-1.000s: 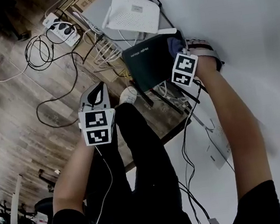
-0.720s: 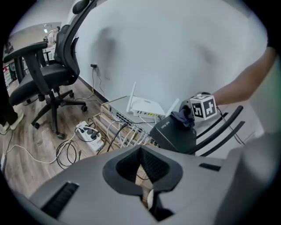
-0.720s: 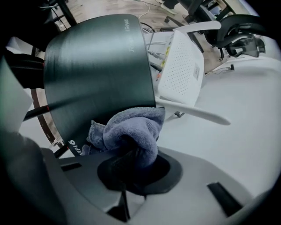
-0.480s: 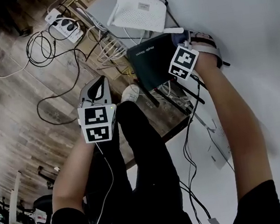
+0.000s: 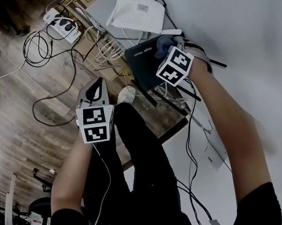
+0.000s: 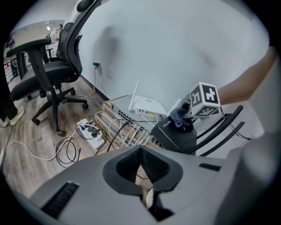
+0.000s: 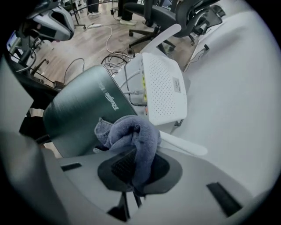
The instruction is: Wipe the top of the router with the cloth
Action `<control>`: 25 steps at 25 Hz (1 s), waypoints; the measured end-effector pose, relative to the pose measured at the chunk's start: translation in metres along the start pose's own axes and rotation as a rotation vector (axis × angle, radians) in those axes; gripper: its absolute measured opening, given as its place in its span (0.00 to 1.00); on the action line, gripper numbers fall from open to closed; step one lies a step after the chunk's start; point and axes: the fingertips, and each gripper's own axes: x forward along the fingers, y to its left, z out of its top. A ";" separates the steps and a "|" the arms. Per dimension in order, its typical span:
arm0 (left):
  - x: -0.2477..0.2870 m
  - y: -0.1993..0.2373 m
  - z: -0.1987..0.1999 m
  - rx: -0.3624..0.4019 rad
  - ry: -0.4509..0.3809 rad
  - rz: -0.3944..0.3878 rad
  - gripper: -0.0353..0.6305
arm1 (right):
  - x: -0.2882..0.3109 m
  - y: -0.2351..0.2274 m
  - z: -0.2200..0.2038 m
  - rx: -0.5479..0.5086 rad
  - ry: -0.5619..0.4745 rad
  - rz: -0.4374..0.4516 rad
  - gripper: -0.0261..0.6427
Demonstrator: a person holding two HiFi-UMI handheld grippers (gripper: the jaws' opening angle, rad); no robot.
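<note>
The black router (image 5: 142, 65) lies with its flat top up, beside a white router (image 5: 135, 12). My right gripper (image 5: 172, 52) is shut on a bunched blue-grey cloth (image 5: 162, 42), which rests on the black router's far side near the wall. In the right gripper view the cloth (image 7: 134, 136) hangs from the jaws over the black router (image 7: 81, 112). My left gripper (image 5: 96, 89) is shut and holds nothing, well left of the router above the floor. From the left gripper view, the cloth (image 6: 181, 117) sits on the router (image 6: 175, 137).
A network switch with many white cables (image 5: 105, 49) lies under and beside the routers. A power strip (image 5: 61, 23) and loose black cables (image 5: 43, 45) lie on the wood floor. An office chair (image 6: 52, 66) stands farther off. The white wall (image 5: 243, 27) borders the routers.
My right gripper has slid the cloth leftward across the black router's top, away from the wall edge. The left gripper has stayed where it was.
</note>
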 end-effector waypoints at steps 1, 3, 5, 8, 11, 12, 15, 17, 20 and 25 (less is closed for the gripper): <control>0.000 0.000 0.001 -0.001 -0.004 0.000 0.05 | -0.002 0.005 0.005 -0.005 -0.018 0.011 0.07; 0.000 0.000 0.005 -0.005 -0.013 0.001 0.05 | -0.007 0.013 0.015 -0.044 -0.057 0.024 0.07; 0.000 0.002 0.007 -0.010 -0.018 0.004 0.05 | -0.013 0.021 0.027 -0.100 -0.098 0.031 0.07; 0.000 0.005 0.005 -0.016 -0.017 0.009 0.05 | -0.022 0.031 0.047 -0.160 -0.177 0.040 0.07; -0.002 0.007 0.000 -0.013 -0.008 0.009 0.05 | -0.032 0.039 0.066 -0.248 -0.276 0.024 0.07; -0.002 0.007 -0.003 -0.011 -0.004 0.009 0.05 | -0.035 0.043 0.072 -0.305 -0.308 0.003 0.07; -0.005 0.009 -0.010 -0.007 0.006 0.012 0.05 | -0.045 0.054 0.089 -0.469 -0.389 -0.059 0.07; -0.006 0.011 -0.013 -0.008 0.011 0.015 0.05 | -0.051 0.062 0.100 -0.512 -0.433 -0.062 0.07; -0.006 0.013 -0.014 -0.008 0.013 0.015 0.05 | -0.056 0.066 0.108 -0.531 -0.470 -0.064 0.07; -0.005 0.013 -0.011 -0.007 0.008 0.014 0.05 | -0.054 0.072 0.098 -0.490 -0.495 0.011 0.07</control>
